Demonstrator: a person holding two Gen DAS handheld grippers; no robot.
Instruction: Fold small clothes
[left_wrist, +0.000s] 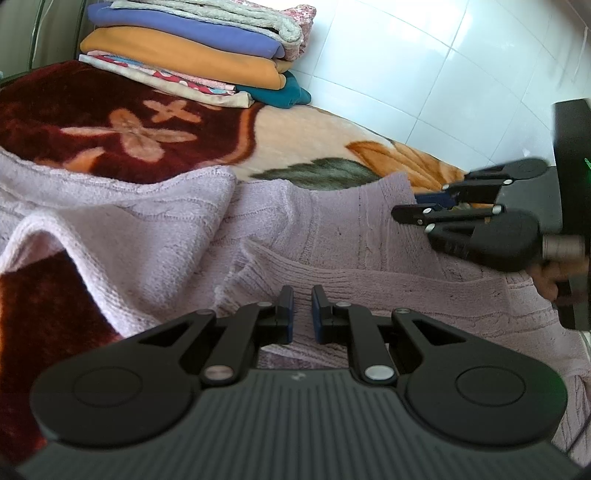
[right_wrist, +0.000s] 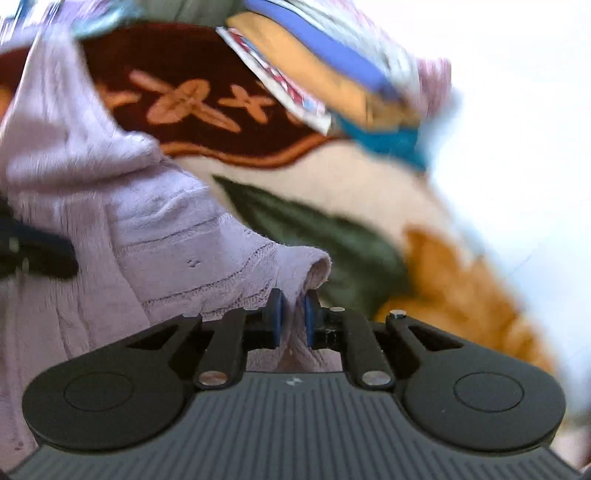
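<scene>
On the bed's floral blanket, lilac sweater half-folded; right tongs pinching its cuff, left tongs pressed together on fabric; folded stack behind.

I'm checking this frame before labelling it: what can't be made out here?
- Left wrist view: whether the left hand-held gripper pinches the lilac knit garment; its pads hide the contact.
- Right wrist view: the folded stack, smeared by motion blur.
- Left wrist view: the hand holding the right hand-held gripper, cut off by the edge.
</scene>
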